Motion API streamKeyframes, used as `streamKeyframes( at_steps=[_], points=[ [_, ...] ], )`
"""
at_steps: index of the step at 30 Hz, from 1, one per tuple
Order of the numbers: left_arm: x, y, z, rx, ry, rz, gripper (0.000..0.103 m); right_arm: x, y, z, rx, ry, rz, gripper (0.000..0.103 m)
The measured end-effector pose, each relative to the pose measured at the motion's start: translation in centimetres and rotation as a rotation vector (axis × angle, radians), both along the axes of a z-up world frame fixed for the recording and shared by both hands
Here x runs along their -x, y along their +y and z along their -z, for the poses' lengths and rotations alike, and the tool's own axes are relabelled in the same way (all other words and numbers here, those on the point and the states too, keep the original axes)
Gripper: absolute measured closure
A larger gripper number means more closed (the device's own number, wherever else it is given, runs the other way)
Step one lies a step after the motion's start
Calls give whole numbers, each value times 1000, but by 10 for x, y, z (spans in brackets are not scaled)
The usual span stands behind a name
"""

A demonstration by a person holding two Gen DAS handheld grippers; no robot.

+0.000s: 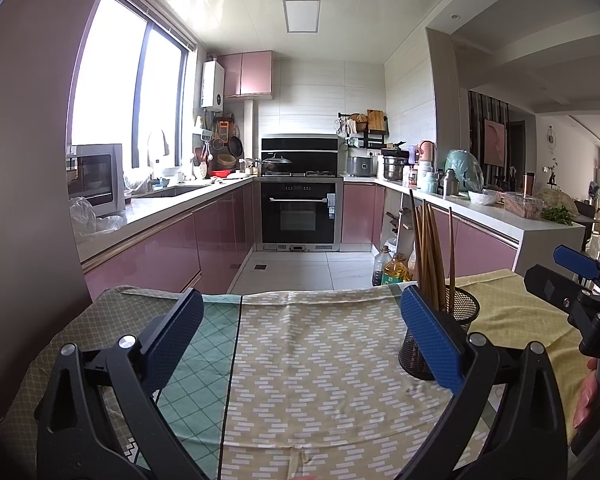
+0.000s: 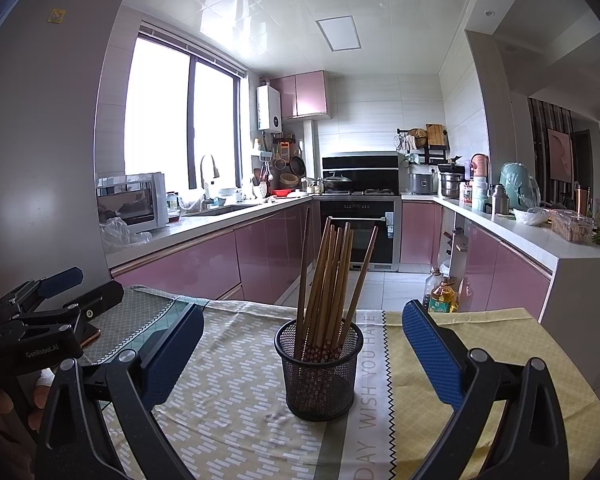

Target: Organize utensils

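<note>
A black mesh holder (image 2: 319,372) stands upright on the patterned tablecloth (image 2: 228,408), with several brown wooden chopsticks (image 2: 330,276) standing in it. It is centred in the right wrist view, between and a little beyond the fingers. My right gripper (image 2: 302,344) is open and empty. My left gripper (image 1: 302,340) is open and empty over bare cloth; the holder (image 1: 460,316) and chopsticks (image 1: 430,252) show just behind its right finger (image 1: 430,340). Each gripper appears at the edge of the other's view.
The table's far edge (image 1: 300,294) drops to the tiled kitchen floor. Oil bottles (image 1: 394,270) stand on the floor beyond it. Pink cabinets, an oven (image 1: 298,216) and cluttered counters ring the room. A phone-like object (image 2: 90,334) lies on the cloth under the left gripper.
</note>
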State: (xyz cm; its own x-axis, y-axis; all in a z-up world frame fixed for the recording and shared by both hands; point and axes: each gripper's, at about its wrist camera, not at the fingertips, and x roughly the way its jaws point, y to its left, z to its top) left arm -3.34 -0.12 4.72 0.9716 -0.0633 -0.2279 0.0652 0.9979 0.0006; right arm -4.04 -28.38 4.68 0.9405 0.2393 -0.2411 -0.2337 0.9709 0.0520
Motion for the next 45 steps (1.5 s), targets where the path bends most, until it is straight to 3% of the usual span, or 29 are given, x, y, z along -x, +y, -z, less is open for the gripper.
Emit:
streamKeyframes(
  at_steps=[45],
  points=[
    [1, -3, 10, 8, 18, 3, 6, -1, 0, 1, -6, 3, 8, 7]
  ],
)
